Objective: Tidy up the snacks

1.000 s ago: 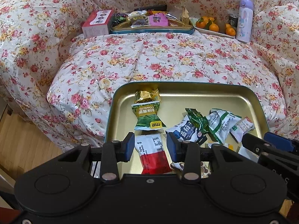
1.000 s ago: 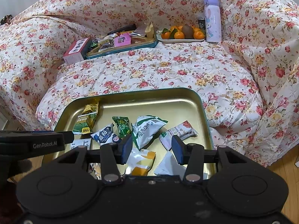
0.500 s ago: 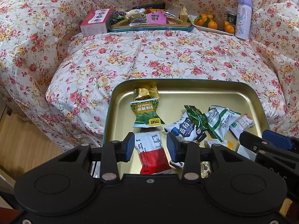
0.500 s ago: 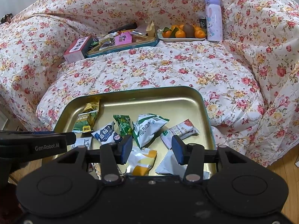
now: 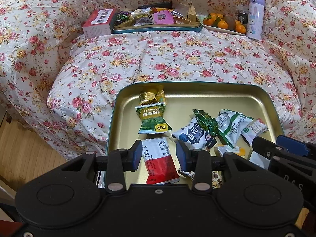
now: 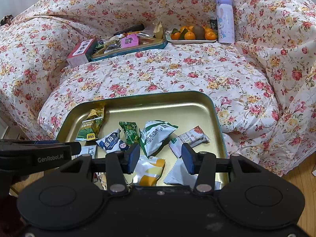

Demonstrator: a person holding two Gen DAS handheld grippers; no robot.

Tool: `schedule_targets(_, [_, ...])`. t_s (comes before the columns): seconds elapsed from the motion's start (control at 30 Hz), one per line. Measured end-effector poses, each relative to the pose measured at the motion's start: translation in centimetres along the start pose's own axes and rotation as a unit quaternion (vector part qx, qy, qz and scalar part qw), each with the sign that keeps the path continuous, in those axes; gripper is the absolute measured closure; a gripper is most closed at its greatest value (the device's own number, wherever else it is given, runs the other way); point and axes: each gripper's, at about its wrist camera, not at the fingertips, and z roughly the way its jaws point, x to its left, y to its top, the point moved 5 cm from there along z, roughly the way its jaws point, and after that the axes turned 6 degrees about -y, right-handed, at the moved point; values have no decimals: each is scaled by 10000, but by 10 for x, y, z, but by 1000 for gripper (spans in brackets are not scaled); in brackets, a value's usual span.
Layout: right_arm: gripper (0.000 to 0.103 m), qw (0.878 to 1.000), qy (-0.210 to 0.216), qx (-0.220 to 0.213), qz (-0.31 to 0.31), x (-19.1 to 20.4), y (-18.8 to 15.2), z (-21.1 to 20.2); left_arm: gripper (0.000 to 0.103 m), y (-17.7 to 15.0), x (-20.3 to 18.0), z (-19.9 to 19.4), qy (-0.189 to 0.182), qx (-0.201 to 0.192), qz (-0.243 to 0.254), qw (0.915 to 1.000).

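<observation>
A gold tray with a teal rim (image 5: pixel 197 84) rests on the front of the floral sofa cushion and holds several loose snack packets. My left gripper (image 5: pixel 159 157) hovers open over its near left part, above a red and white packet (image 5: pixel 162 167). Just beyond lie a green packet (image 5: pixel 153 119) and a gold sweet (image 5: pixel 151 96). My right gripper (image 6: pixel 160 158) is open over the same tray (image 6: pixel 138 96), above a yellow and white packet (image 6: pixel 150 171) and a plain white packet (image 6: pixel 177 174). A white and green packet (image 6: pixel 156 136) lies ahead of it.
At the back of the sofa stand a second tray of snacks (image 5: pixel 158 28), a red box (image 5: pixel 98 21), a plate of oranges (image 5: pixel 223 22) and a lilac bottle (image 5: pixel 255 17). Floral cover lies between the two trays. Wooden floor (image 5: pixel 25 150) shows at the left.
Both grippers hold still with their jaws unchanged; the views drift only very slightly.
</observation>
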Motion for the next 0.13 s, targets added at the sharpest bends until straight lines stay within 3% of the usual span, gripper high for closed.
schedule_targets(0.13, [54,10000,3,2,-3,0,0,0,55,0,0,0,-3,-9,21,10000])
